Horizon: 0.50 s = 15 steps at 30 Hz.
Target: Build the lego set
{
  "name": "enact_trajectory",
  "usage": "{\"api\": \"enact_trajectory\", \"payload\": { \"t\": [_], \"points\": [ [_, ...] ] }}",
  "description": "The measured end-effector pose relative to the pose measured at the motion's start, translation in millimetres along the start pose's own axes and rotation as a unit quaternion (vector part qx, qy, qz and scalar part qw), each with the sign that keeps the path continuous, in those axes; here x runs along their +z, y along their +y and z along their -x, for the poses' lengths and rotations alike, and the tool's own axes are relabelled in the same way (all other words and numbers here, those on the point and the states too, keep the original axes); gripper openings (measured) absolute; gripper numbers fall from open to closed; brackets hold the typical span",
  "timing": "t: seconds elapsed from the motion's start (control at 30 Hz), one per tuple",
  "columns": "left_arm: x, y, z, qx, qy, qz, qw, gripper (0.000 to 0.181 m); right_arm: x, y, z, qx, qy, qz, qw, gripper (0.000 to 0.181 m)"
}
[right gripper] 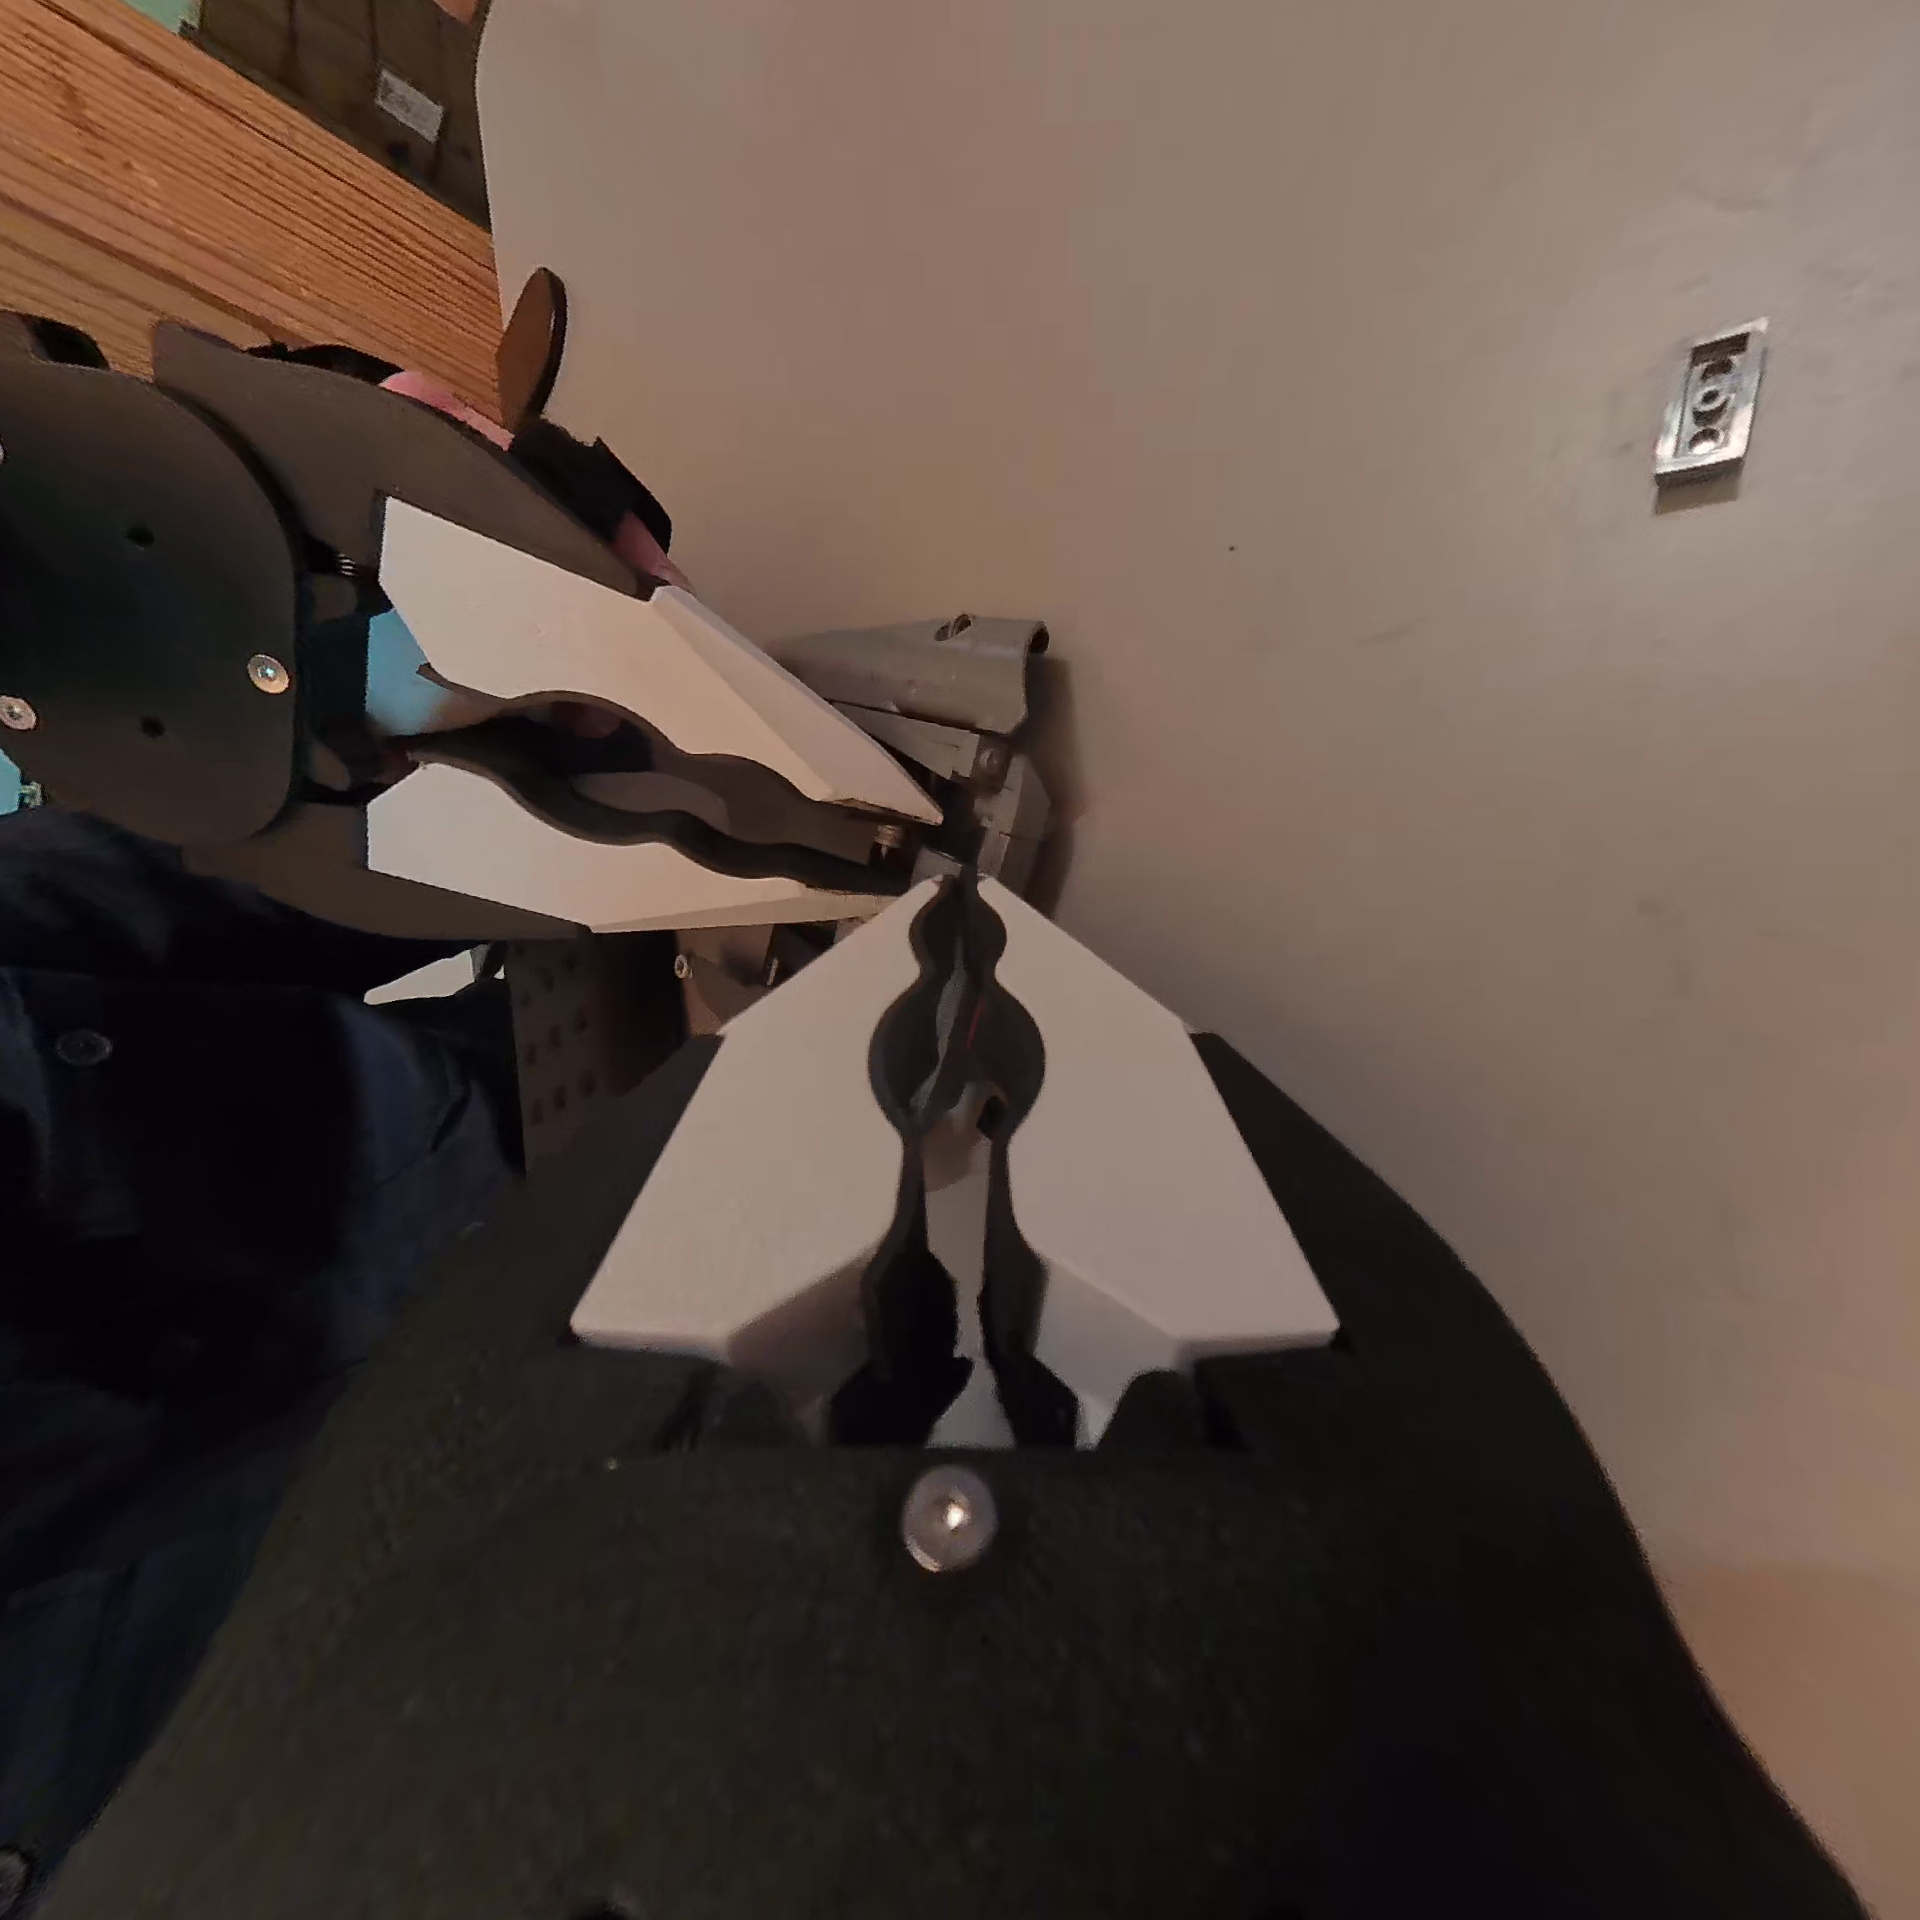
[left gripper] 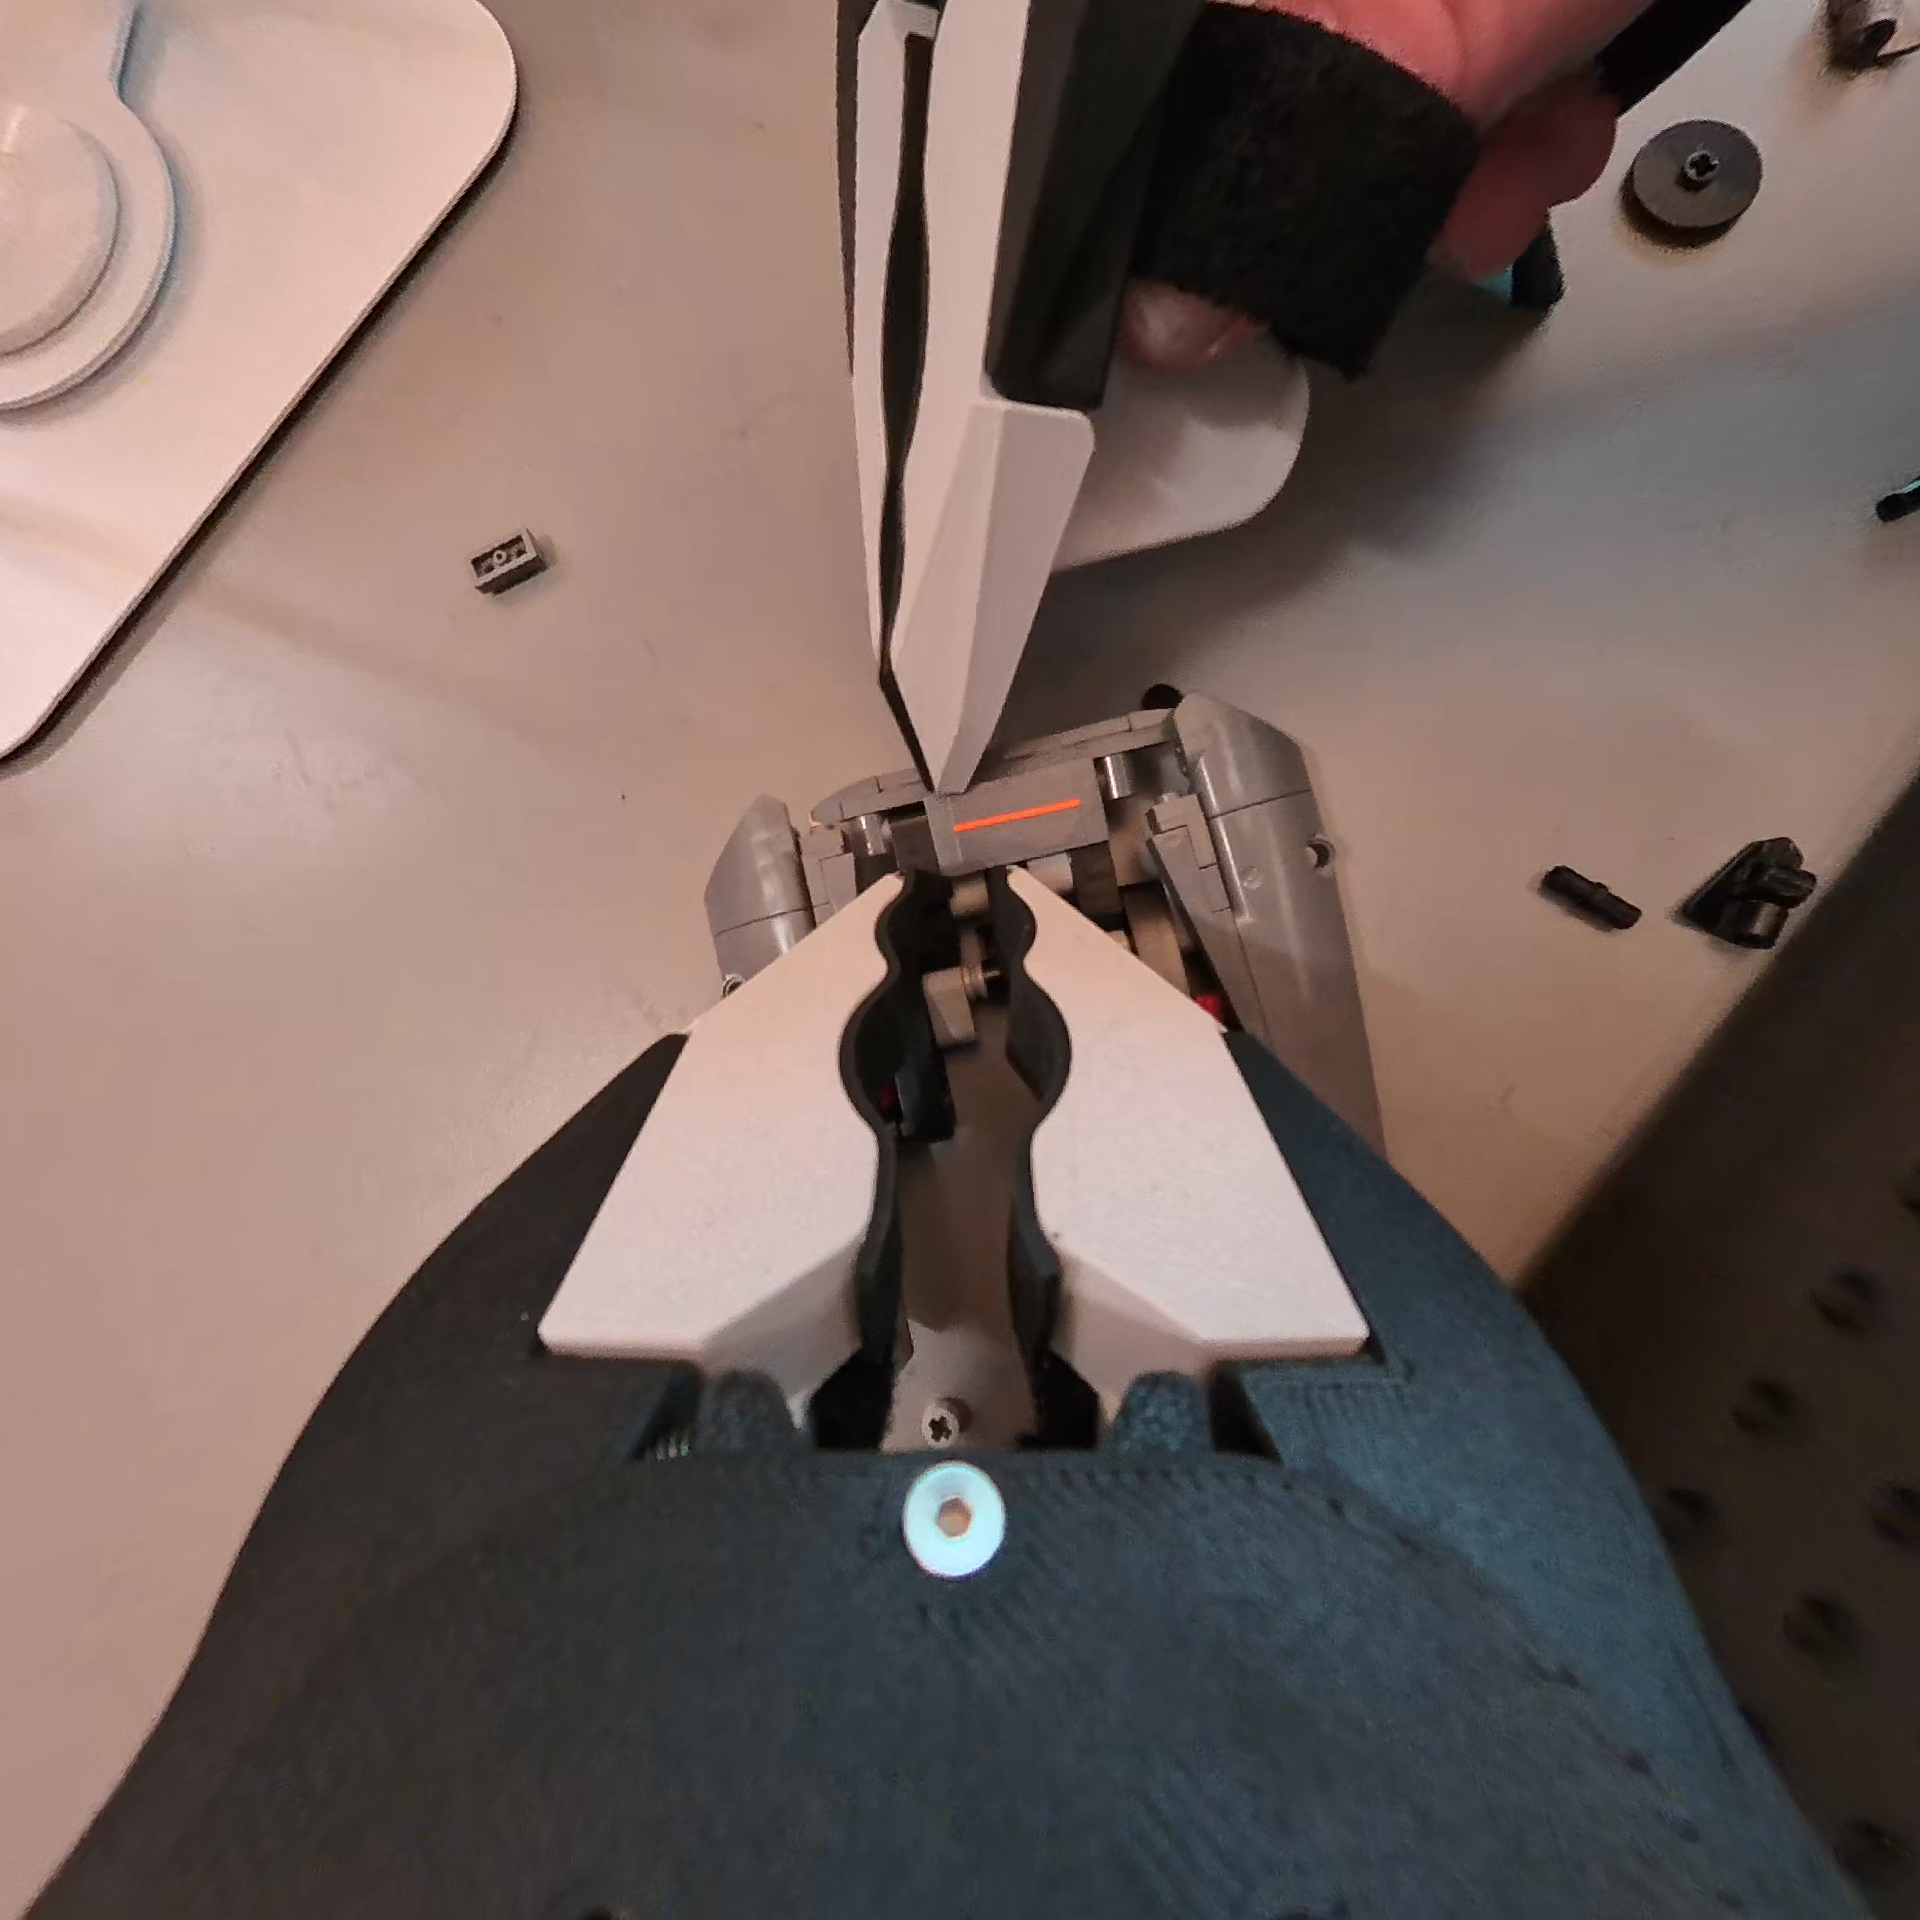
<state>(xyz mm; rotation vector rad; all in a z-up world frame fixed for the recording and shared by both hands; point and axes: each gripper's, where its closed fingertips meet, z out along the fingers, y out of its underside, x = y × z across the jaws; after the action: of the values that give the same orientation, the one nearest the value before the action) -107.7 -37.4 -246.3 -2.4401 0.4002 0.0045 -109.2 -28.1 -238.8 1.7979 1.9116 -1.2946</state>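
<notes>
Left wrist view: the left gripper (left gripper: 956, 883), with white faceted fingers and black wavy pads, is clenched around a small grey pin part on the near side of the grey lego model (left gripper: 1236, 821), which sits on the smooth beige table (left gripper: 416, 935). The right gripper (left gripper: 930, 774) comes down from the far side, its tips pinched together on the model's dark block with an orange line (left gripper: 1013, 826). Loose pieces lie apart: a small dark brick (left gripper: 509, 556) to the left, a black round disc (left gripper: 1694, 171) far right, and a black pin (left gripper: 1590, 896) and black clip (left gripper: 1751, 891) to the right. In the right wrist view a flat grey plate (right gripper: 1709, 416) lies upside down.
</notes>
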Motion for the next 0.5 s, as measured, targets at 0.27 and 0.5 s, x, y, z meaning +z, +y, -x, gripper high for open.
{"api": "enact_trajectory", "payload": {
  "t": [0.27, 0.5],
  "points": [
    [0, 0, 0, -0.003, 0.001, -0.002, 1.0, 0.01, -6, -2, -6, -0.011, 0.046, -0.003, 0.999, 0.035],
    [0, -1, 0, -0.002, 0.002, -0.003, 1.0, 0.011, 1, 3, -5, -0.004, 0.025, 0.012, 1.0, 0.014]
  ]
}}
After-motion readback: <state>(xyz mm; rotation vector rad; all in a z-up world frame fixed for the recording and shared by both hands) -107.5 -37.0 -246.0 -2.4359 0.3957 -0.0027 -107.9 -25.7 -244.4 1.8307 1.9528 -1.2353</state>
